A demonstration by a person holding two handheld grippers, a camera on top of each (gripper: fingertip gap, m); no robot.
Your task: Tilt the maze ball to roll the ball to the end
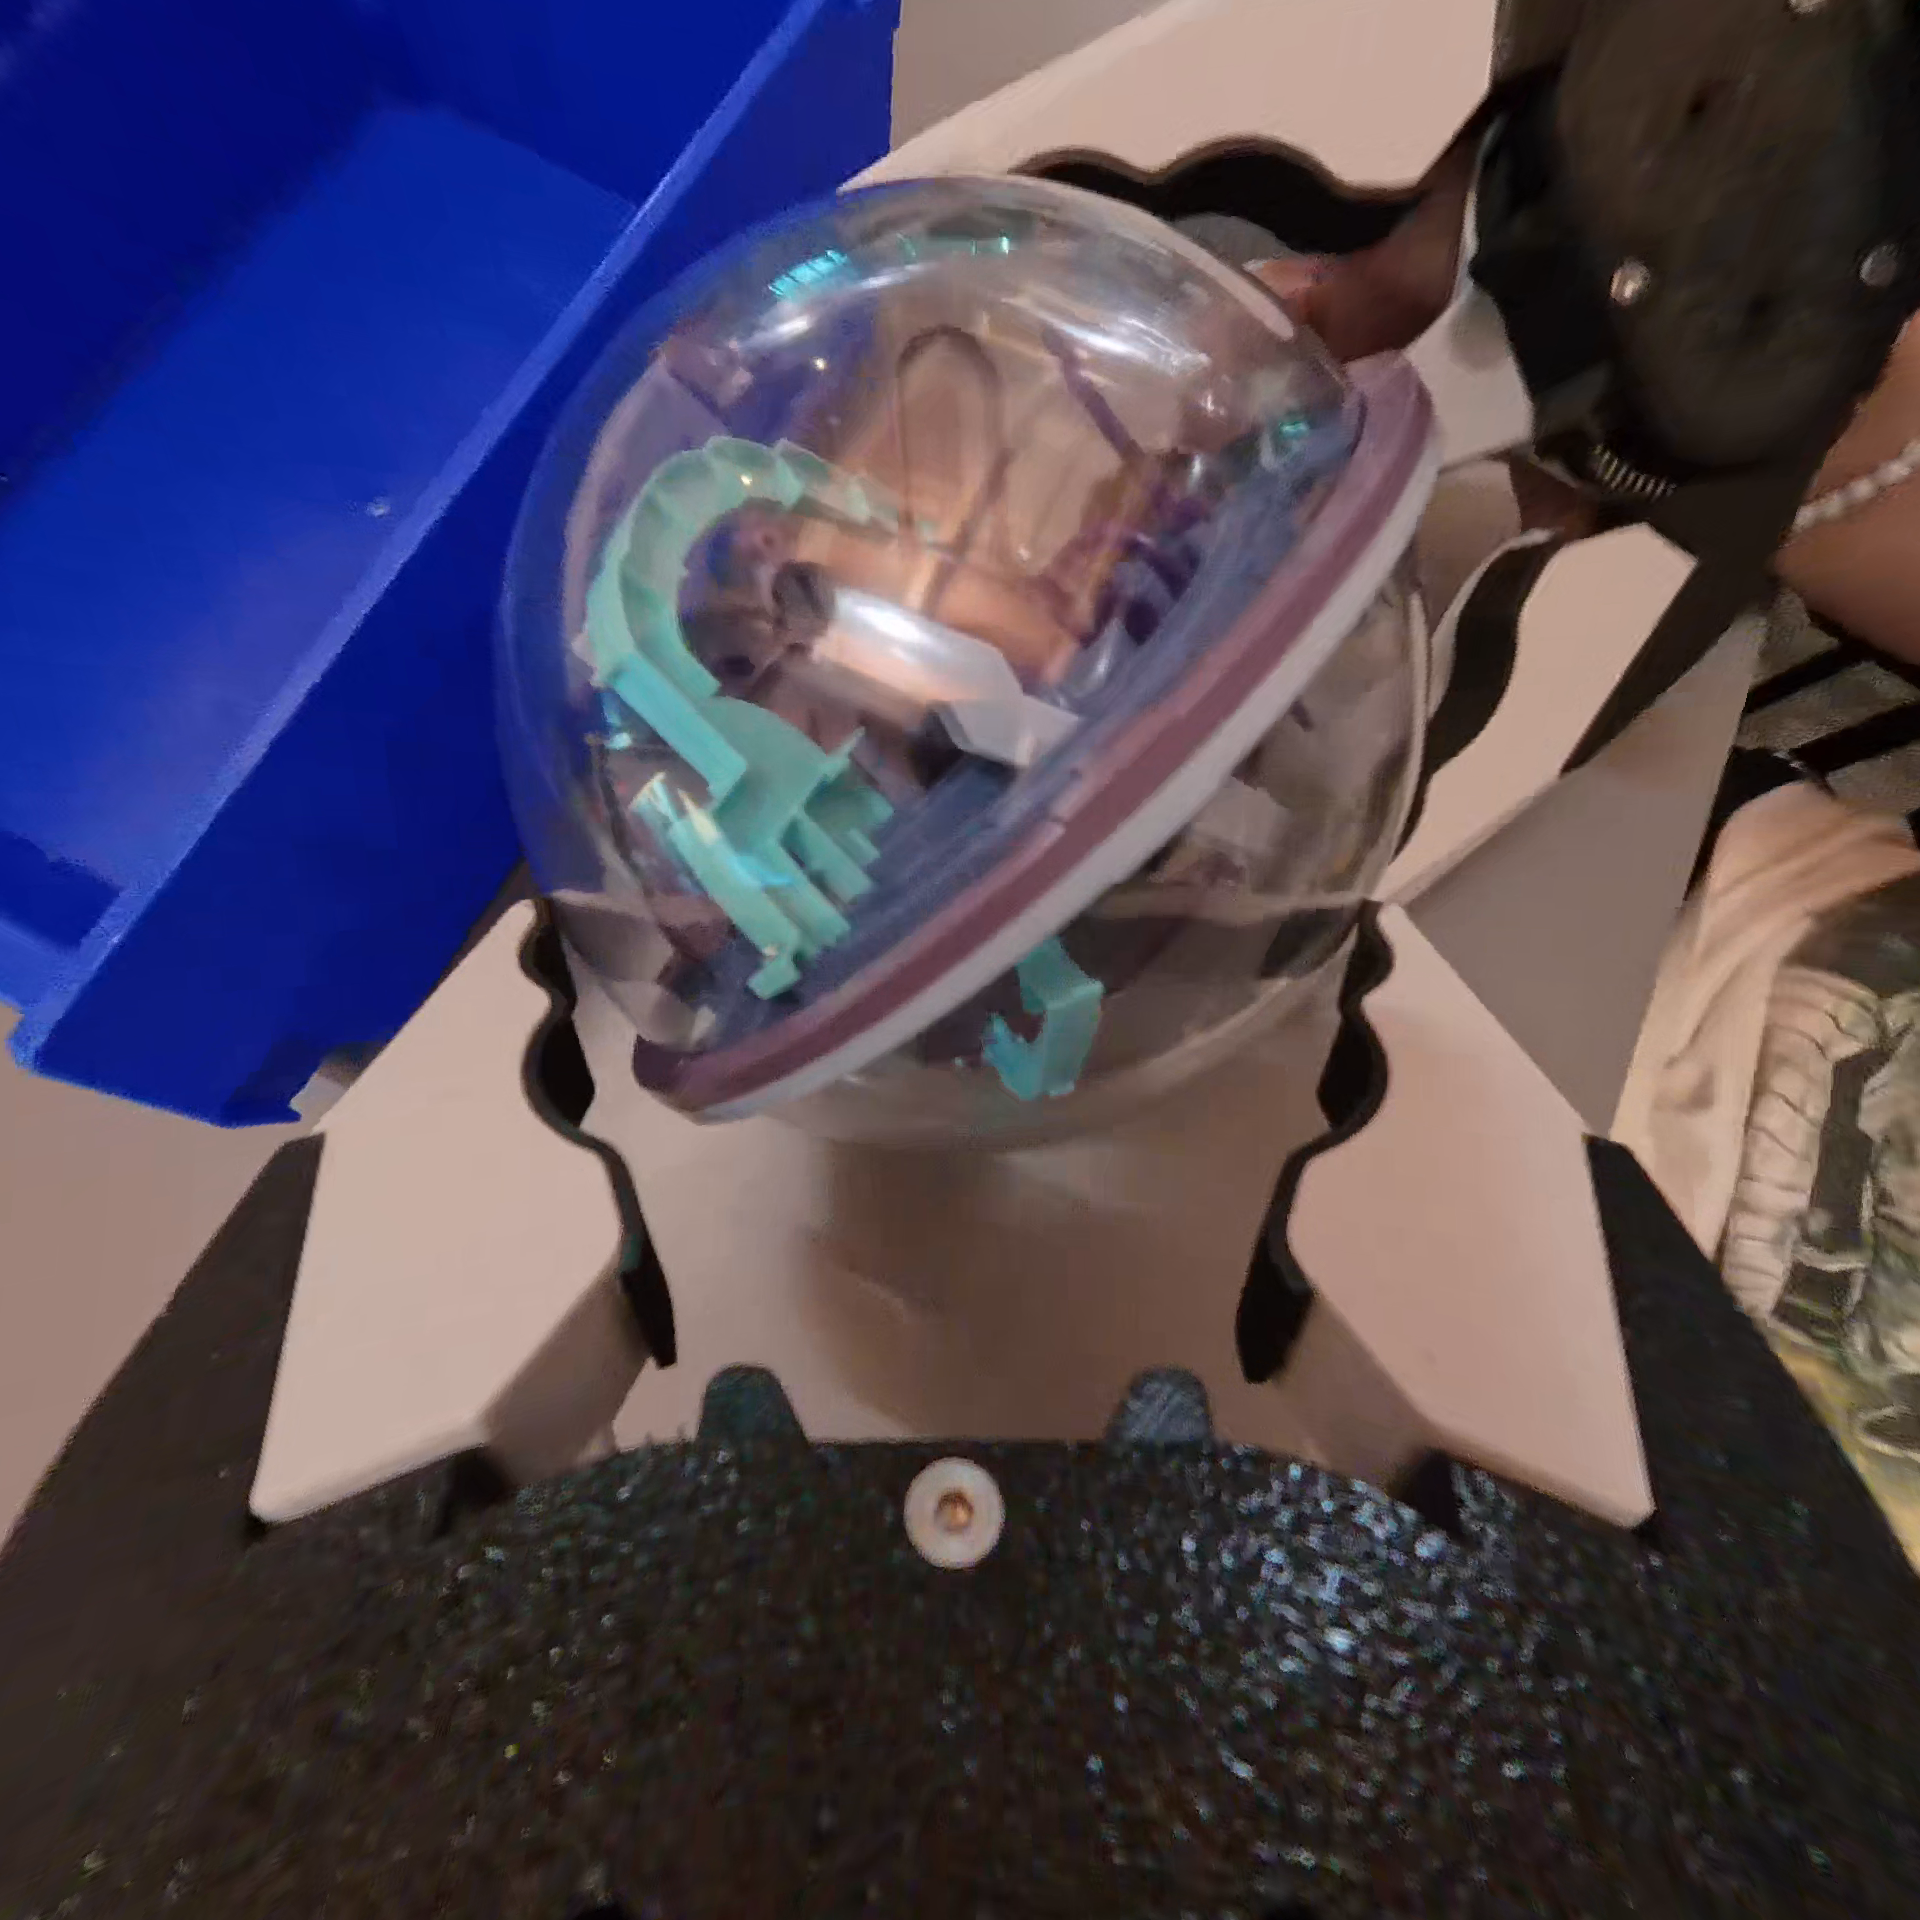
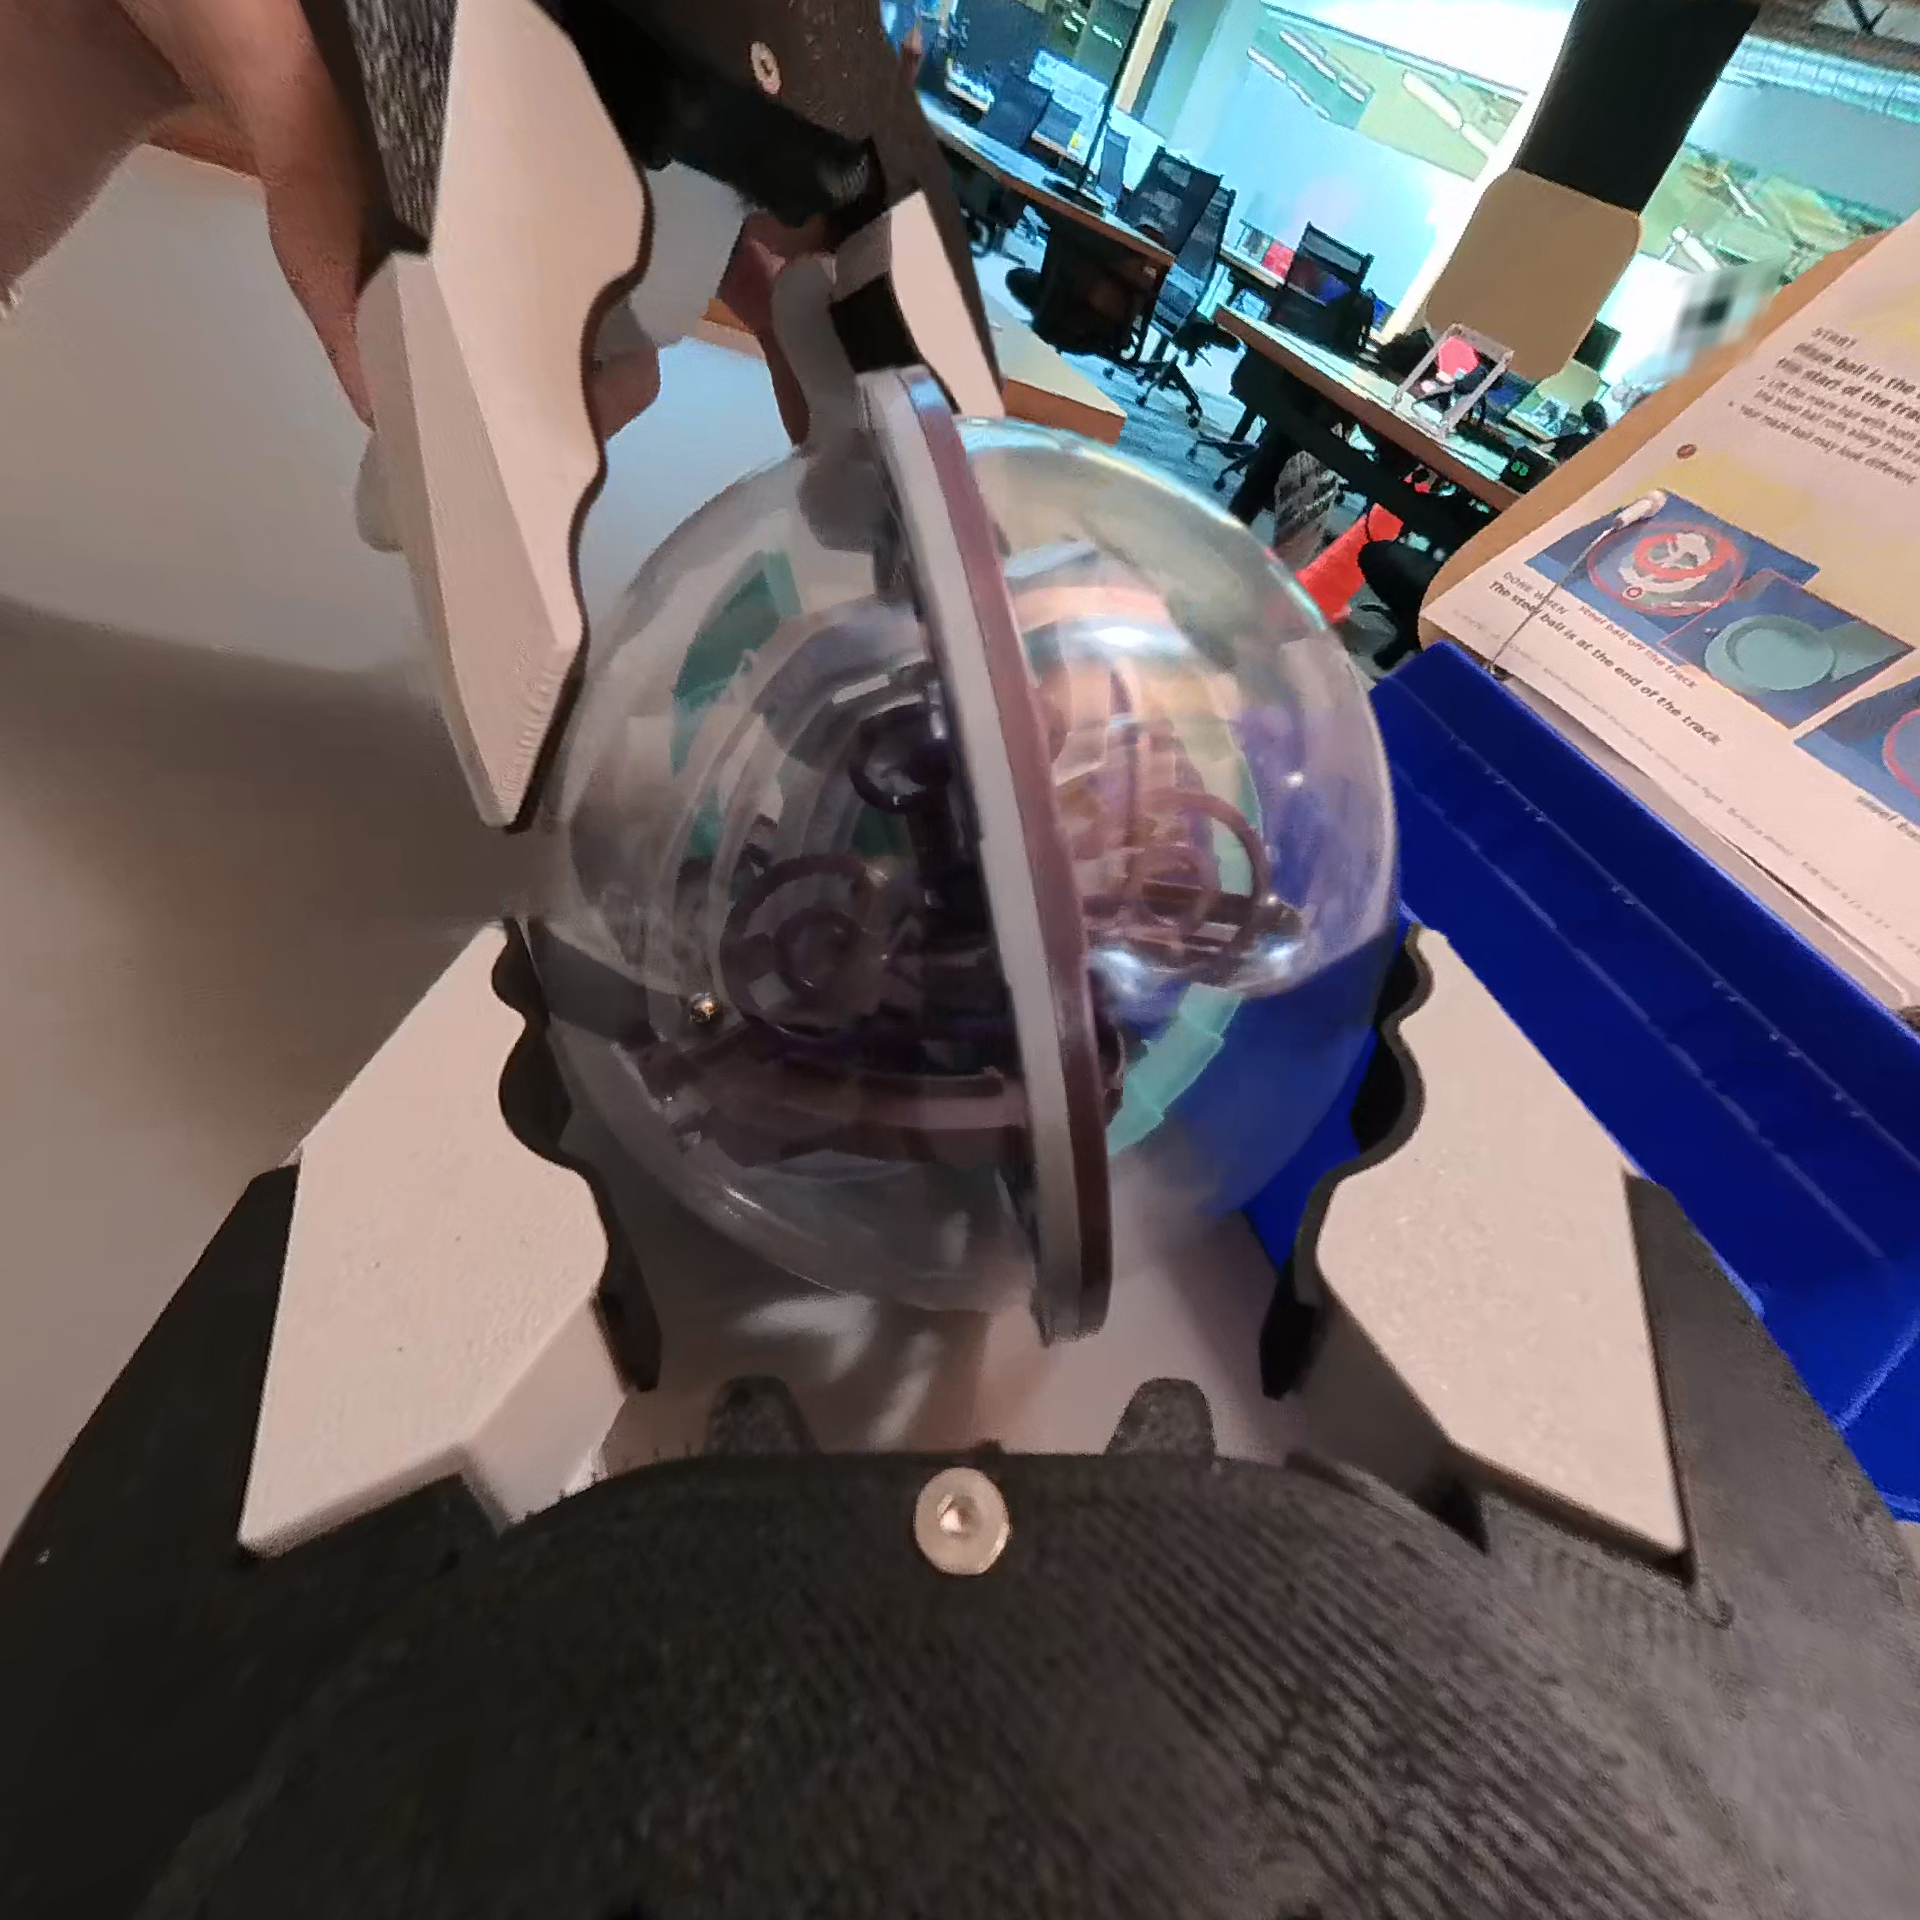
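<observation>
The maze ball (image 1: 935, 644) is a clear sphere with teal and purple tracks inside and a purple-grey rim around its middle. My left gripper (image 1: 956, 925) is shut on it, with both pads pressed on its lower sides. The rim is tilted, down to the left. My right gripper (image 2: 961, 935) is shut on the same maze ball (image 2: 966, 883) from another side, and there the rim stands almost upright. A small steel ball (image 2: 704, 1006) sits on a track at the lower left inside. A white finger (image 2: 488, 582) of my left gripper lies against the sphere's upper left.
A blue bin (image 1: 312, 436) stands close behind the sphere and also shows in the right wrist view (image 2: 1662, 1039). A printed instruction sheet (image 2: 1714, 623) leans over the bin. A person's hand (image 2: 239, 177) and dark clothing (image 1: 1683, 260) are close by. A white tabletop (image 2: 208, 831) lies below.
</observation>
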